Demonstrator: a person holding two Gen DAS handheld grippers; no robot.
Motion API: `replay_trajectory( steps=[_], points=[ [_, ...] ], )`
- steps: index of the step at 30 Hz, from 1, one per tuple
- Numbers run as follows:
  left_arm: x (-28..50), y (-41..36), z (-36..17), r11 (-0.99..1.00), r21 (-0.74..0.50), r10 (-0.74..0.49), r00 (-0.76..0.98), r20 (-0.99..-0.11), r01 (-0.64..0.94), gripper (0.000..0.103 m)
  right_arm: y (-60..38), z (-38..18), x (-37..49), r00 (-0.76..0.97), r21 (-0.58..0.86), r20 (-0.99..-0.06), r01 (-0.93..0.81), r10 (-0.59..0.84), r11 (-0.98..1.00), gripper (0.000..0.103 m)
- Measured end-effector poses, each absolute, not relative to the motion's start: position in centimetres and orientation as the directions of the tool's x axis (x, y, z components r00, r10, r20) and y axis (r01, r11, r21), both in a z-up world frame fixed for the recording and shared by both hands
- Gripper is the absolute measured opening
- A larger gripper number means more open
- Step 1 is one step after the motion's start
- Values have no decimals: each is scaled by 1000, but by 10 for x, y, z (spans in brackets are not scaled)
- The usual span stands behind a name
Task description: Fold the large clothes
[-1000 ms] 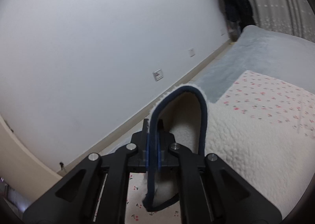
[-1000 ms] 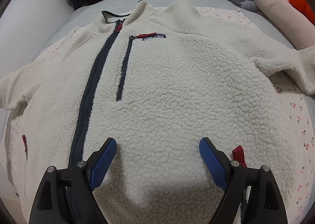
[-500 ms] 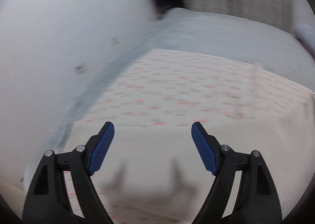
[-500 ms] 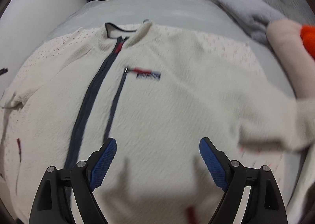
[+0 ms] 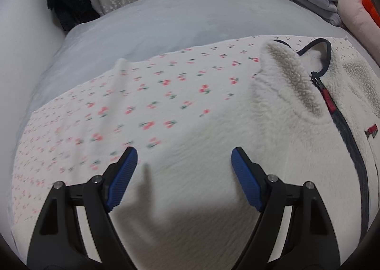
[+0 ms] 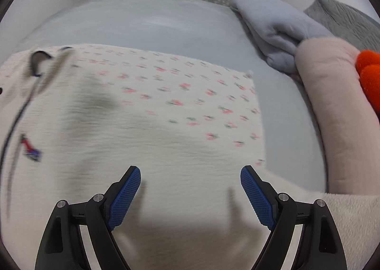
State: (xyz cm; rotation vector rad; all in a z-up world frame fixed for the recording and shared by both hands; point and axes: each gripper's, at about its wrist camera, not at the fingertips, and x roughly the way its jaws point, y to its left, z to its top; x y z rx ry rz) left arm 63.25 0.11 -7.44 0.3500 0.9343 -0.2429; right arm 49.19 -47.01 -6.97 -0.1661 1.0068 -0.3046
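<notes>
Fleece jacket (image 5: pixel 273 132) lay face up on the cherry-print sheet (image 5: pixel 142 103) over the grey bedspread (image 5: pixel 166 16), zip closed. A second before, the left gripper (image 5: pixel 184 165) had pinched the navy-bound cuff; its jaws had since sprung apart, nothing between them, and it hung over the shoulder. The right gripper (image 6: pixel 190 184) was likewise spread and empty. Sleeve released; folding seemingly not begun. Count: one jacket, one sheet, two grippers, one folded grey blanket (image 6: pixel 273 30), one pink bolster (image 6: pixel 332 103).
</notes>
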Motion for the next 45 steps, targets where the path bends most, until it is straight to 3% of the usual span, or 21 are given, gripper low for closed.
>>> replay_trajectory(
  steps=[4, 6, 7, 8, 10, 14, 16, 19, 21, 22, 23, 25, 30, 33, 35, 37, 39, 40, 41, 43, 45],
  points=[
    [639, -20, -90, 925, 157, -77, 574, -815, 347, 82, -526, -97, 497, 443, -157, -863, 223, -243, 962, 83],
    [640, -21, -93, 936, 138, -83, 582, -809, 325, 82, -528, -101, 489, 503, -96, -843, 213, -193, 972, 70],
    [639, -18, -92, 942, 121, -90, 581, -809, 314, 82, -526, -100, 485, 521, -91, -833, 198, -184, 976, 54],
    [642, -15, -94, 947, 102, -99, 579, -809, 304, 82, -520, -99, 480, 536, -90, -826, 178, -174, 980, 30],
    [642, -10, -98, 954, 79, -109, 581, -807, 289, 81, -506, -96, 472, 530, -148, -821, 163, -213, 975, 12],
    [636, -4, -103, 967, 83, -81, 599, -797, 242, 82, -498, -93, 456, 453, -391, -746, 295, -488, 872, 7],
    [634, -4, -103, 972, 91, -62, 604, -795, 219, 82, -509, -101, 452, 408, -365, -759, 379, -508, 850, 7],
    [625, -10, -95, 972, 148, 3, 628, -778, 180, 81, -491, -96, 450, 425, -423, -723, 349, -544, 836, 9],
    [610, -19, -84, 967, 187, 23, 667, -745, 176, 81, -488, -80, 439, 425, -424, -723, 350, -545, 835, 17],
    [601, -23, -79, 963, 195, 15, 685, -728, 185, 81, -488, -70, 431, 429, -416, -720, 363, -546, 834, 26],
    [591, -28, -73, 959, 204, 5, 703, -711, 199, 81, -491, -58, 420, 430, -415, -710, 385, -558, 824, 47],
    [576, -41, -65, 950, 218, -12, 722, -692, 225, 81, -502, -31, 399, 429, -441, -662, 440, -615, 782, 76],
    [545, -84, -46, 935, 184, -97, 717, -691, 304, 81, -534, 29, 345, 339, -556, -481, 596, -809, 580, 78],
    [528, -121, -36, 915, 169, -156, 706, -691, 367, 81, -553, 52, 321, 243, -590, -366, 686, -898, 426, 88],
    [517, -147, -32, 898, 152, -202, 693, -692, 414, 81, -577, 57, 311, 142, -567, -395, 740, -908, 362, 90],
    [505, -177, -30, 878, 127, -254, 674, -694, 462, 81, -604, 49, 312, 105, -511, -513, 760, -852, 401, 90],
    [493, -212, -29, 856, 84, -316, 645, -696, 510, 76, -621, 41, 310, 209, -366, -642, 761, -738, 535, 52],
    [489, -227, -29, 845, 58, -346, 626, -699, 531, 65, -628, 41, 306, 304, -251, -694, 747, -653, 616, 16],
    [485, -248, -32, 830, 19, -384, 594, -707, 558, 59, -631, 44, 302, 347, -198, -701, 746, -624, 636, 15],
    [484, -277, -36, 807, -54, -440, 537, -720, 588, 34, -624, 59, 289, 413, -174, -655, 732, -632, 659, 14],
    [484, -310, -45, 781, -162, -509, 465, -724, 603, 24, -615, 78, 273, 445, -215, -573, 729, -688, 650, 14]
  ],
)
